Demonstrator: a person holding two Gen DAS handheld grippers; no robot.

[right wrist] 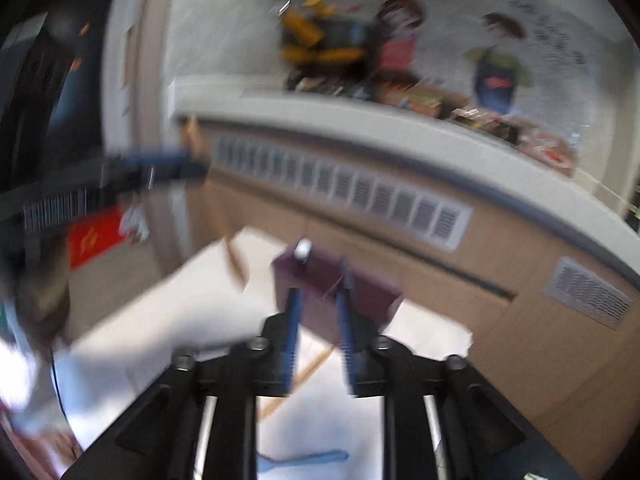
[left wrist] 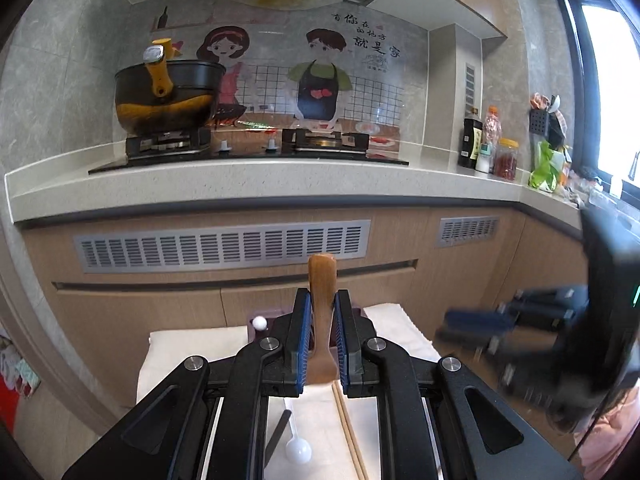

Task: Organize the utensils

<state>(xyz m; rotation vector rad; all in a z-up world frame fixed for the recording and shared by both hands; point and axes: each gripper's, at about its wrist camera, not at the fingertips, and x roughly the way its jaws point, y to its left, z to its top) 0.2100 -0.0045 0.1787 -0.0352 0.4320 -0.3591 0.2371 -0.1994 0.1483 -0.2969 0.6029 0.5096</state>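
Nearest, left gripper (left wrist: 323,332): closed on a wooden spoon (left wrist: 322,312), handle upright, bowl down between the blue pads. Right gripper (right wrist: 318,336): jaws apart, holding nothing; view blurred. Below, on the white cloth (left wrist: 192,344): chopsticks (left wrist: 350,432), white plastic spoon (left wrist: 298,450), dark utensil (left wrist: 280,432). Beyond: purple holder box (right wrist: 320,280), likely destination; the spoon should stay vertical over its opening, clear of the white-tipped item (left wrist: 259,323) already inside. Farther: cabinet vent (left wrist: 222,246), stove (left wrist: 248,148), yellow-handled pot (left wrist: 168,96).

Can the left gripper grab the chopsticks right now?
Probably not: the left gripper already has its fingers shut on the wooden spoon. The chopsticks lie below on the white cloth.
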